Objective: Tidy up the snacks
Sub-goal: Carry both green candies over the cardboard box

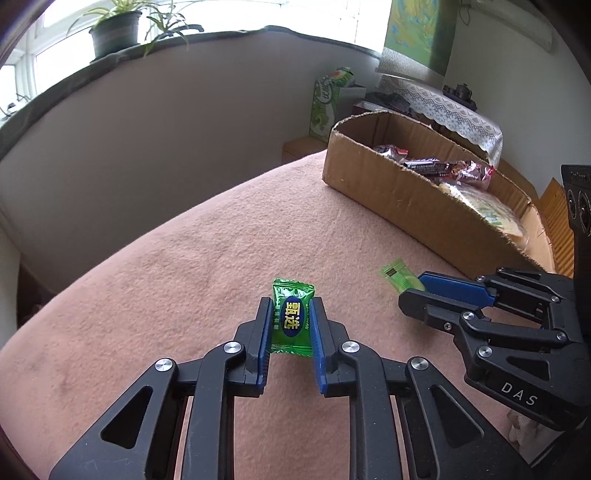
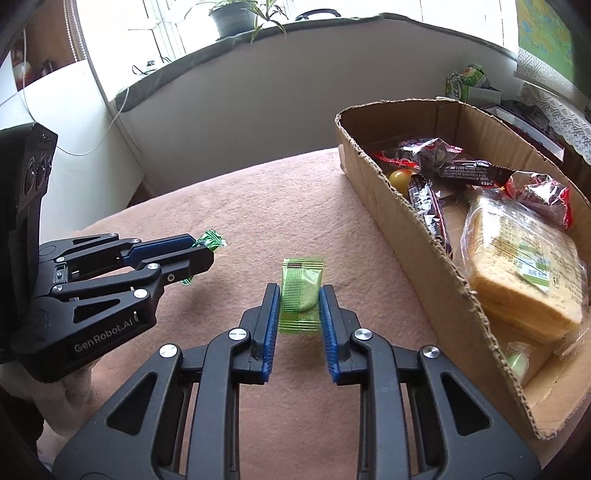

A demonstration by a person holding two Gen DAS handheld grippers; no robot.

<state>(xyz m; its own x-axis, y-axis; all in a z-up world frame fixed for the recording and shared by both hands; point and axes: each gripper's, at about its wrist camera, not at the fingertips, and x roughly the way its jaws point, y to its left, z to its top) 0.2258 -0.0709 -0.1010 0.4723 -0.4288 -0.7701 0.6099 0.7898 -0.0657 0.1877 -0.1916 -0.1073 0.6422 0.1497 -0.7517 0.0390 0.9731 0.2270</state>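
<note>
My left gripper (image 1: 290, 314) is shut on a green candy packet (image 1: 291, 320) with a blue oval label, held above the pink cloth. It also shows in the right wrist view (image 2: 201, 254), the candy (image 2: 210, 238) sticking out of its tips. My right gripper (image 2: 299, 295) is shut on a pale green wrapped snack (image 2: 301, 291); it shows in the left wrist view (image 1: 413, 286) with the snack (image 1: 399, 275) poking out. A cardboard box (image 2: 406, 221) to the right holds several snacks and a bread pack (image 2: 524, 266).
The pink cloth (image 1: 184, 258) covers the table. The box (image 1: 388, 192) stands at the far right. A green carton (image 1: 327, 103) and lace-covered furniture (image 1: 443, 107) lie behind it. A windowsill with potted plants (image 1: 114, 29) runs along the back.
</note>
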